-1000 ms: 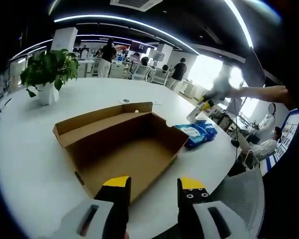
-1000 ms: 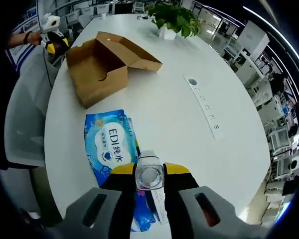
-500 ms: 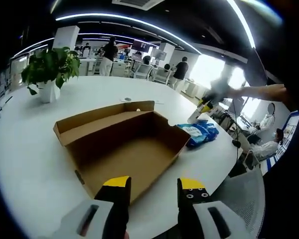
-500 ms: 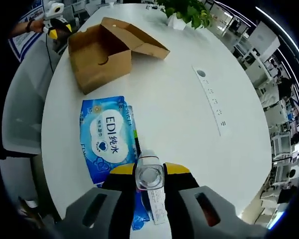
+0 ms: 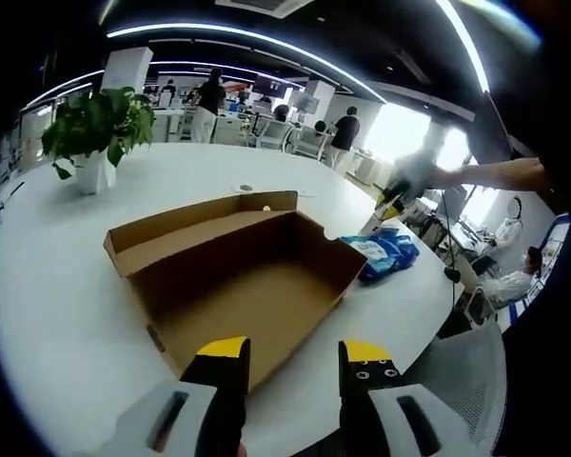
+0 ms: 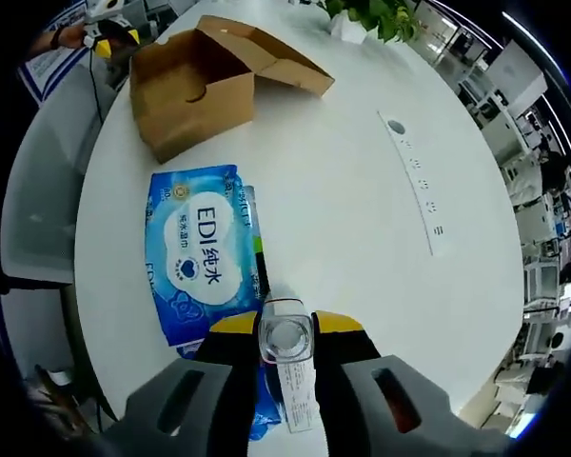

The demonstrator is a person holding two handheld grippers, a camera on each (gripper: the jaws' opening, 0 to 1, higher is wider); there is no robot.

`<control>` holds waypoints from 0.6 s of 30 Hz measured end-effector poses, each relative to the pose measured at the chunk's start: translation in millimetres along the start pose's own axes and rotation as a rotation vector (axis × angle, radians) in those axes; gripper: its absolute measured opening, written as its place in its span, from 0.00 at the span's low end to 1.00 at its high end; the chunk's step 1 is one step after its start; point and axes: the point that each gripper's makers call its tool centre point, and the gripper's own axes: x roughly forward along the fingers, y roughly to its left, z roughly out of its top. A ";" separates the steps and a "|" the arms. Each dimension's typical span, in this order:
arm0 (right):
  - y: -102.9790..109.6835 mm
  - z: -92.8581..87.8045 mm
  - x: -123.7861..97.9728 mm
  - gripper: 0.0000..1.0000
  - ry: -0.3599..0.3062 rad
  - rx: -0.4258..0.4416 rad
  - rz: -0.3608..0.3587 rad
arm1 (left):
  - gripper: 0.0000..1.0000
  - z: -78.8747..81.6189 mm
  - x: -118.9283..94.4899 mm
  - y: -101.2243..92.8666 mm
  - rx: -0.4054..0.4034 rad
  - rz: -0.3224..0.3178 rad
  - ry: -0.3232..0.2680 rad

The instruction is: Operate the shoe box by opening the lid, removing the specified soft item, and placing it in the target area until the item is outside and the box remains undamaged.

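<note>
Shoe box (image 5: pixel 238 276) lies open and empty on the table (image 6: pixel 343 209), blue wipes pack (image 6: pixel 198 252) already outside just beside it; right tongs (image 6: pixel 285 328) grip a small clear bottle (image 6: pixel 285 335), left tongs (image 5: pixel 290 367) parted, empty.

An open-plan office: desks and chairs (image 5: pixel 287 139), standing people (image 5: pixel 207 100), ceiling light strips (image 5: pixel 238 36).

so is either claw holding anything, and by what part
The right claw is shut on a small clear bottle, gripped by its sides just below the cap. The left claw is open and holds nothing.
</note>
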 end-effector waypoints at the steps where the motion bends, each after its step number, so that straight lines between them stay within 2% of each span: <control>1: -0.7 0.9 0.3 0.18 0.000 -0.001 -0.001 | 0.38 -0.4 0.0 0.2 -0.002 0.000 0.000; 7: -1.2 2.5 5.2 0.18 0.024 -0.035 0.009 | 0.37 -2.9 0.0 2.1 -0.005 -0.001 0.008; 18: -3.4 6.0 8.2 0.19 0.059 -0.104 0.048 | 0.37 3.9 2.1 4.6 0.006 -0.010 0.011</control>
